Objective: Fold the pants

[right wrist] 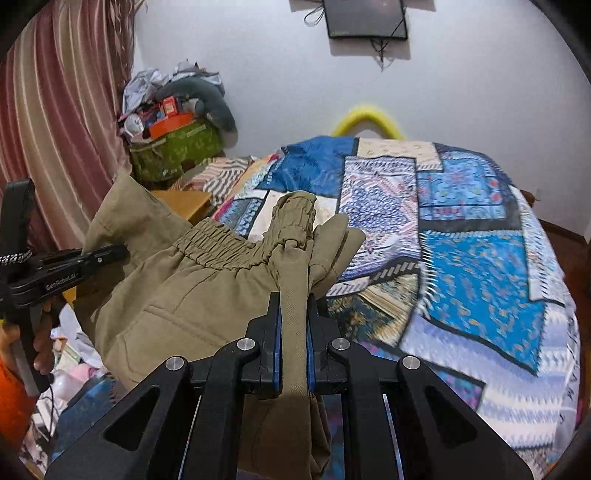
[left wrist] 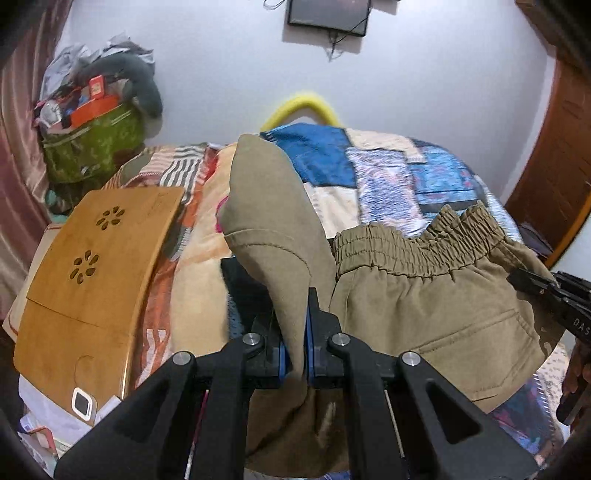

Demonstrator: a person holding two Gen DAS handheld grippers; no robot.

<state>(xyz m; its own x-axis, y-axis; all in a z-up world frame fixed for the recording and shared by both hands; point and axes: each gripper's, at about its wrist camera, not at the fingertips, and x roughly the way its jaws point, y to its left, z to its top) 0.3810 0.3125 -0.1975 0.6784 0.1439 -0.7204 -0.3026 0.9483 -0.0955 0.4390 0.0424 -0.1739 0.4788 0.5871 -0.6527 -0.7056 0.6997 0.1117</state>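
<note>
We've got the olive-khaki elastic-waist cotton pants [left wrist: 424, 295] lifted over the patchwork quilt [right wrist: 480, 258], left gripper [left wrist: 295, 332] and right gripper [right wrist: 294, 332] both clamped on fabric, waistband stretched sideways between them.

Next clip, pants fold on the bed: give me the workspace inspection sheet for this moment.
Surface: bed with blue patchwork quilt, partly covered.
Job's things: olive-khaki elastic-waist pants, lifted above the bed, held at two places.
Clutter: curved wooden lap tray with flower cutouts on the bed; green patterned bag piled with items; papers at lower left.
Grippers: left tongs shut on fabric; right tongs shut on fabric.
Cables: wires dangle under dark wall-mounted panel.
Surroundings: striped pink curtain, white wall, wooden door.
</note>
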